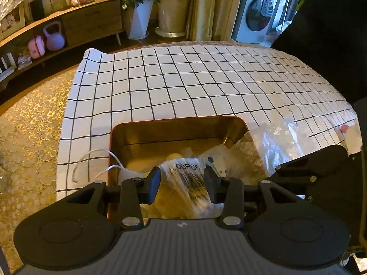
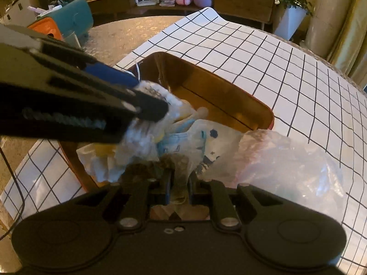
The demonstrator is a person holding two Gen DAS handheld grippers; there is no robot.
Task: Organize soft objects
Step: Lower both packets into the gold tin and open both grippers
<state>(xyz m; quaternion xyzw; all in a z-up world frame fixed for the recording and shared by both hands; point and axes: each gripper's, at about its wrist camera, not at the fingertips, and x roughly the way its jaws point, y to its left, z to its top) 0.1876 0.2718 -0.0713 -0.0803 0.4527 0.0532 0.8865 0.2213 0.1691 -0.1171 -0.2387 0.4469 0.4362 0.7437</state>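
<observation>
A brown tin box [image 1: 174, 126] stands on the checked cloth, holding several soft items. My left gripper [image 1: 182, 181] is shut on a clear packet of cotton swabs [image 1: 190, 183] marked "PCS", held over the box's near end. In the right wrist view the left gripper [image 2: 146, 96] comes in from the left with that packet [image 2: 142, 133] over the box [image 2: 206, 84]. My right gripper [image 2: 180, 185] is shut on the neck of a crinkled clear plastic bag [image 2: 275, 160] at the box's near right corner. That bag also shows in the left wrist view [image 1: 270, 146].
A white face mask with a loop strap [image 1: 101, 167] hangs over the box's left rim. The table [image 1: 206, 80] has a white cloth with black grid. A wooden sideboard [image 1: 91, 23], a plant pot [image 1: 137, 20] and a patterned rug [image 1: 29, 126] lie beyond.
</observation>
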